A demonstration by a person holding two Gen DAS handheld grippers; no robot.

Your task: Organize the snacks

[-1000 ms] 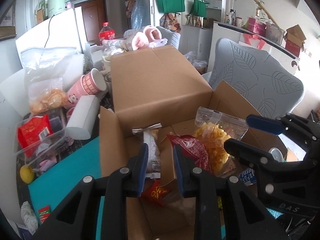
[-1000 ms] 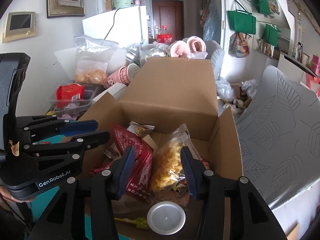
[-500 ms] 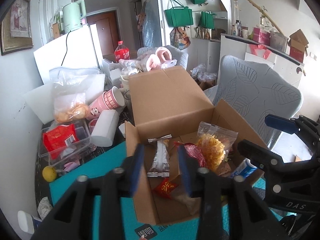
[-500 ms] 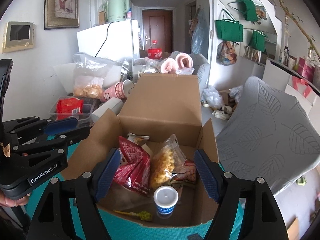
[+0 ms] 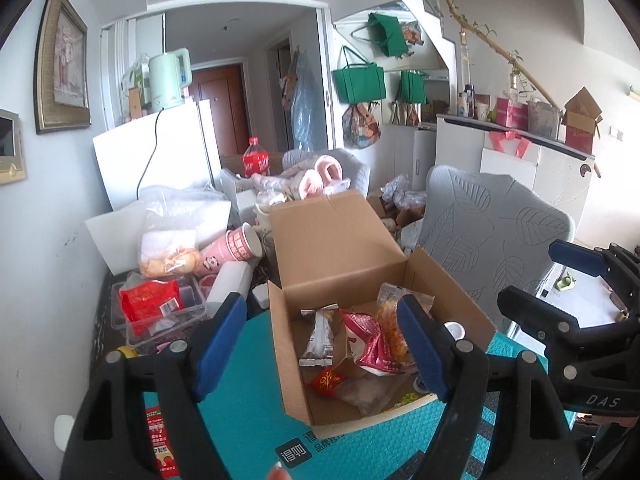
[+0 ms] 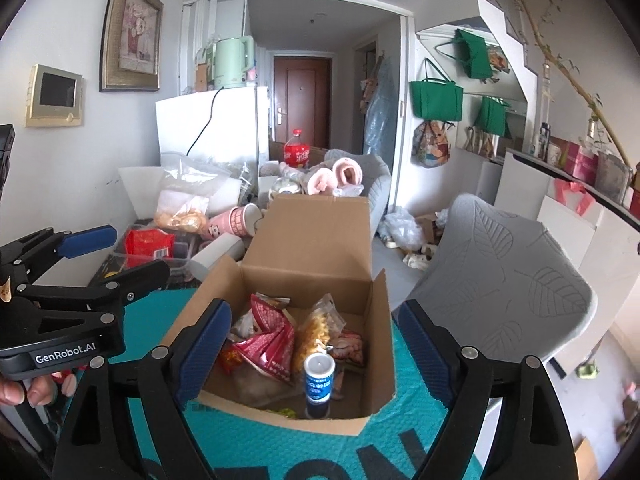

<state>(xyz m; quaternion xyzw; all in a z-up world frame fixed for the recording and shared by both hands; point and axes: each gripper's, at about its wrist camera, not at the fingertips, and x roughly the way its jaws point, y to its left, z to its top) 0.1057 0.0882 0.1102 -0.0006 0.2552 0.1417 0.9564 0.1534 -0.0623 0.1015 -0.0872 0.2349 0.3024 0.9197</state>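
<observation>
- My left gripper (image 5: 320, 340) hangs above the open cardboard box (image 5: 340, 240), its 2 blue-padded fingers spread wide, holding nothing.
- My right gripper (image 6: 316, 352) hovers over the same box, fingers equally wide apart and empty.
- Inside the box lie a red snack bag (image 6: 266, 336), a clear bag of yellow crisps (image 6: 318, 328), a silver wrapper (image 5: 320, 336) and an upright small blue-labelled bottle (image 6: 319, 380).
- The box sits on a teal mat (image 5: 248, 408).

Both wrist views look down, near, onto the same cardboard box (image 5: 340, 240).
</observation>
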